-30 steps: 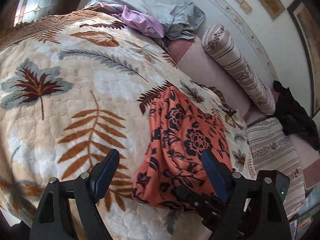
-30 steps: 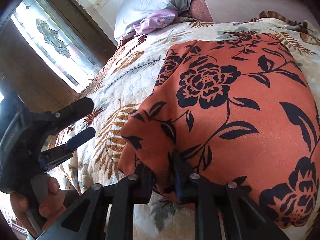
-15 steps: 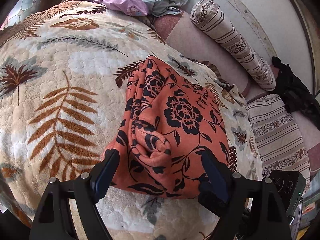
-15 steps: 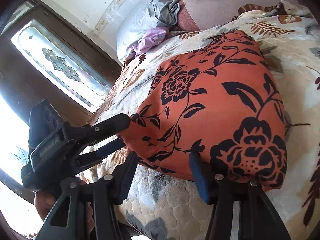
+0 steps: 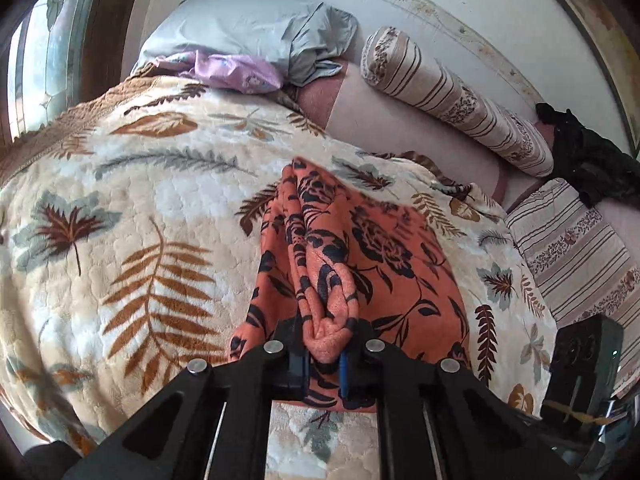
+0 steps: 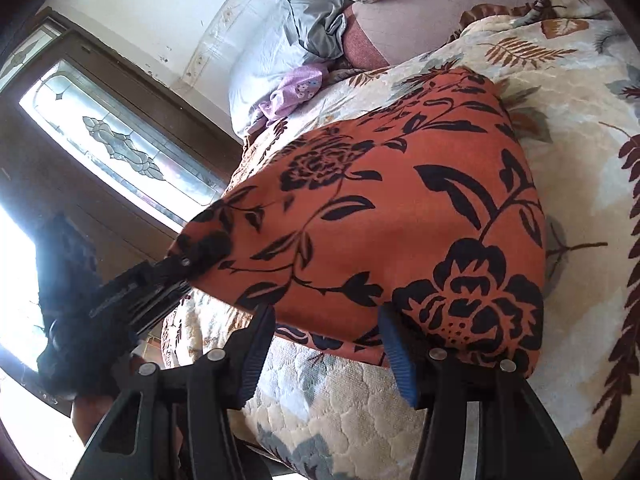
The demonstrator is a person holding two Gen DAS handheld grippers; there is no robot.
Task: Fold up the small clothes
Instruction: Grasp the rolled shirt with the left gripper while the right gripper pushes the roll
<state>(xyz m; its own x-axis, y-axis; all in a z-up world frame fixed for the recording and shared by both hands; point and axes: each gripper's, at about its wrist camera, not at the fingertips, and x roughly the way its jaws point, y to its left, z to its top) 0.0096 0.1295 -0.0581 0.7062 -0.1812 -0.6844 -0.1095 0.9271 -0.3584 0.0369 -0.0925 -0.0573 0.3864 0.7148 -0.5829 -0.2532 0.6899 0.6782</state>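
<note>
Orange floral cloth (image 5: 360, 264) lies on the bed's leaf blanket (image 5: 120, 240), its long axis running straight ahead of the left claw (image 5: 325, 354), which has just closed on the bunched near edge. Just short of the opposite near corner, the right claw (image 6: 328, 344) stands half wide, holding nothing; the left looks set to lead the fold.

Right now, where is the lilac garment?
The lilac garment lies at the top of the left wrist view, at the leaf-print blanket's far edge, against the grey pillow.

Home bedroom: blanketed bed (image 5: 120, 208), pillow (image 5: 240, 28), bolster (image 5: 452, 96).
</note>
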